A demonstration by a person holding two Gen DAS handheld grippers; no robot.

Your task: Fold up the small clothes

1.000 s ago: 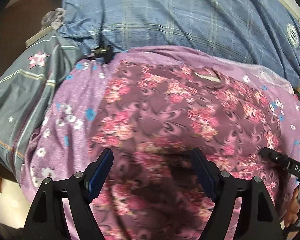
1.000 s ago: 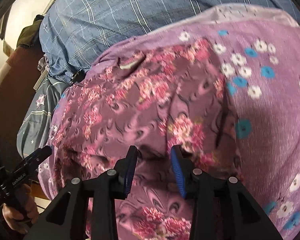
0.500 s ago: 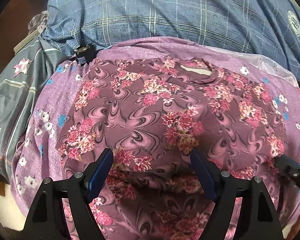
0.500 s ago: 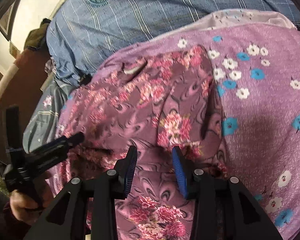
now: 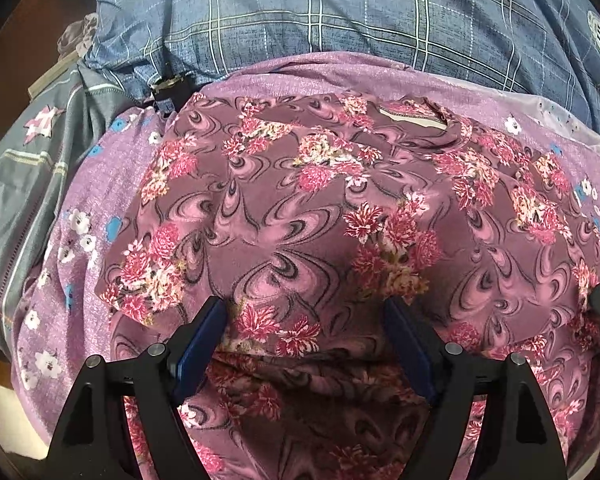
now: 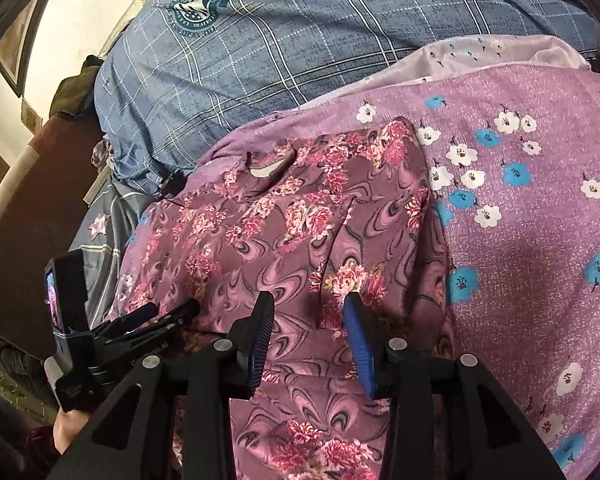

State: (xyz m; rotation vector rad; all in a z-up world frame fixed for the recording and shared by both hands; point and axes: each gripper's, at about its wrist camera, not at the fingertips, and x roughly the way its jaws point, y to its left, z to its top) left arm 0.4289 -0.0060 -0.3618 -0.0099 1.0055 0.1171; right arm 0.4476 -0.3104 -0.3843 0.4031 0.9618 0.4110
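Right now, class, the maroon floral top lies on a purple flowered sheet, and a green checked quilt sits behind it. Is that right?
Not quite: the quilt behind is blue checked, not green, as the right wrist view shows. The maroon floral top does lie on the purple flowered sheet.

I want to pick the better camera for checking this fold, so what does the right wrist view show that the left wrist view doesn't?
Only the right wrist view shows the left gripper from outside, the hand holding it, and a pale wall.

Only the left wrist view shows the grey star-print cloth broadly, and that gripper's own jaws standing wide apart.

Both show the dark floral garment on the purple flowered sheet, with the blue checked bedding behind.
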